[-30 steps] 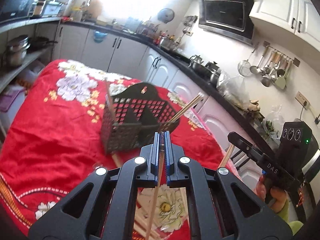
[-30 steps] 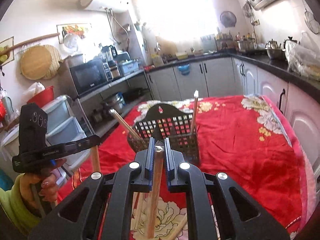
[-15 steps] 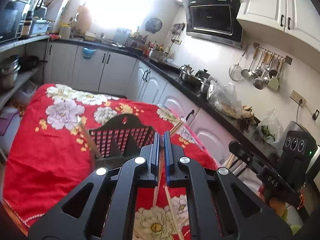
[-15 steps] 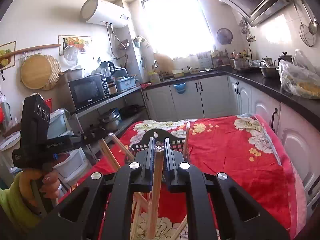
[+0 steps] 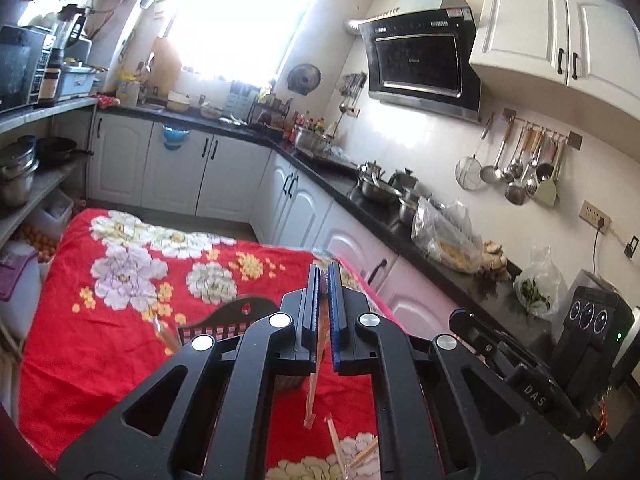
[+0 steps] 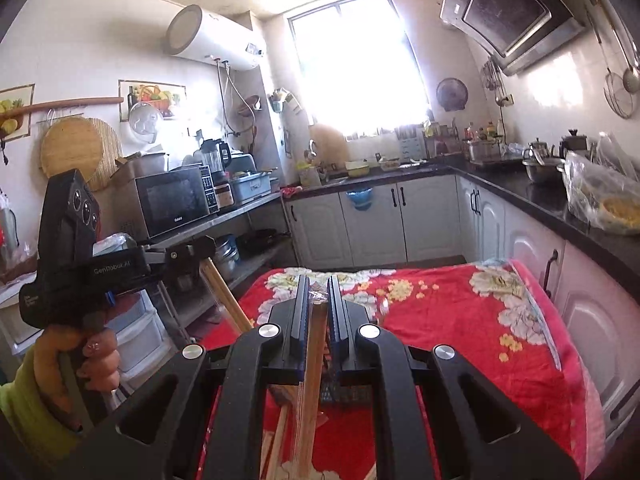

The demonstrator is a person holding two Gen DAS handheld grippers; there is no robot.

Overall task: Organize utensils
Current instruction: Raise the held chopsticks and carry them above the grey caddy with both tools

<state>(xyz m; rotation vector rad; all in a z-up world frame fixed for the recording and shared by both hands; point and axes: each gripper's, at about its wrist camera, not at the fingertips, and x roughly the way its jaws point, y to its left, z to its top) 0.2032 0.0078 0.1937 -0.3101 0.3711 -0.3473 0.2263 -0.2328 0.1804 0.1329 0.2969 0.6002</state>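
Both grippers are lifted above the table w/ a chopstick apiece, prob. so the sticks hang clear of the basket rim before going in.

Left gripper (image 5: 324, 280): jaws narrow, pinched on a thin chopstick (image 5: 311, 392) that hangs down below the fingers, lower end over the red cloth (image 5: 100, 320). Gripping near the top lets the free end lead into a slot.

Right gripper (image 6: 318, 292): jaws also narrow, clamped on a wrapped chopstick (image 6: 310, 380) (clear sleeve, looks like a pair, can't be sure) whose top pokes up between the jaws. It hangs roughly along the fingers, which should ease aiming.

Basket (image 5: 224, 322): black, perforated, on the cloth, mostly hidden behind the left gripper's body; only its arched back and a bit of mesh show. One chopstick already leans in it at the left side (image 5: 164, 332). In the right view a bit of dark mesh (image 6: 344, 394) shows under the fingers, so the basket sits just ahead of and below both tools.

More loose chopsticks (image 5: 340, 452) lie on the cloth near the front edge, so the job looks partway done.
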